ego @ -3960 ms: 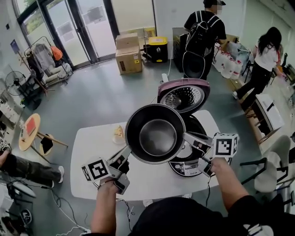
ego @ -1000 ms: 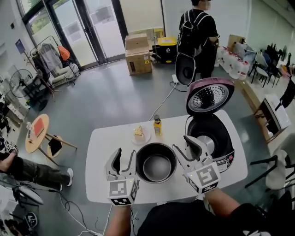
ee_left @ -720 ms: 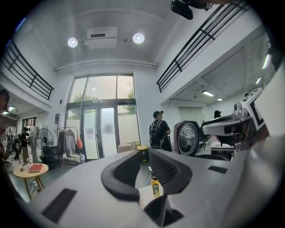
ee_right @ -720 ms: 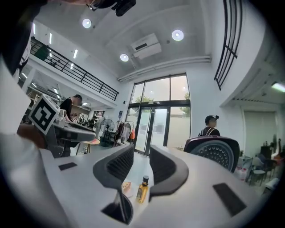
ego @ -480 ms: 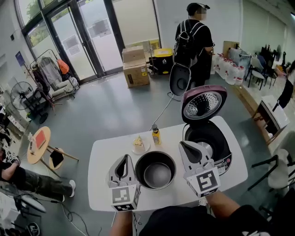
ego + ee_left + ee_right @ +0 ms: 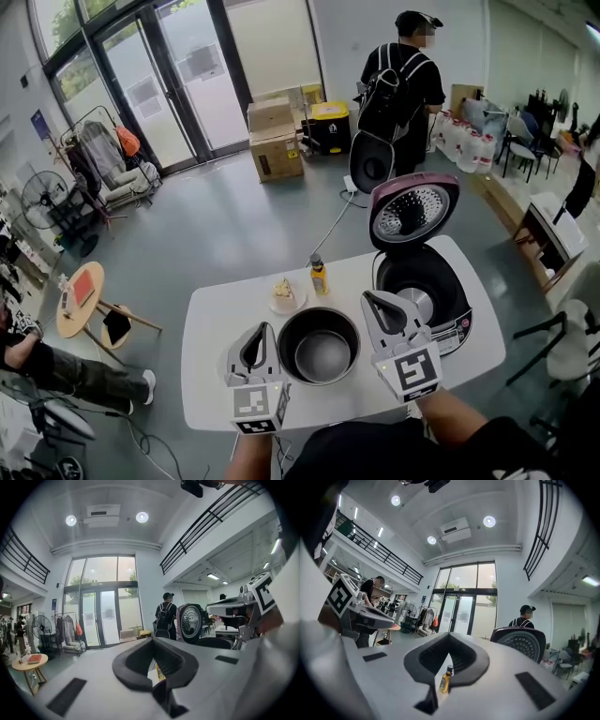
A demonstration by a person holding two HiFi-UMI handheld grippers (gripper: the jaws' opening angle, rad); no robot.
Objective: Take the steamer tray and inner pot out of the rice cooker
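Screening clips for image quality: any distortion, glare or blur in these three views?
Head view: sharp and evenly lit, edges bowed by the wide lens. Left gripper view: heavy fisheye inside a black rim, ceiling lights flaring, glass doors washed out. Right gripper view: same fisheye and rim, doors overexposed, no motion blur.

The inner pot (image 6: 320, 345) sits on the bench (image 6: 202, 319), near the middle of its front edge. To the right of the pot and slightly behind it stands the rice cooker (image 6: 459, 323), with its lid (image 6: 413, 211) raised at the back. Behind the pot stands a bottle (image 6: 320, 276), with a small plate (image 6: 284, 302) of food just left of it. The left gripper (image 6: 265, 328) is just left of the pot. The right gripper (image 6: 367, 297) is just right of the pot, between it and the cooker.
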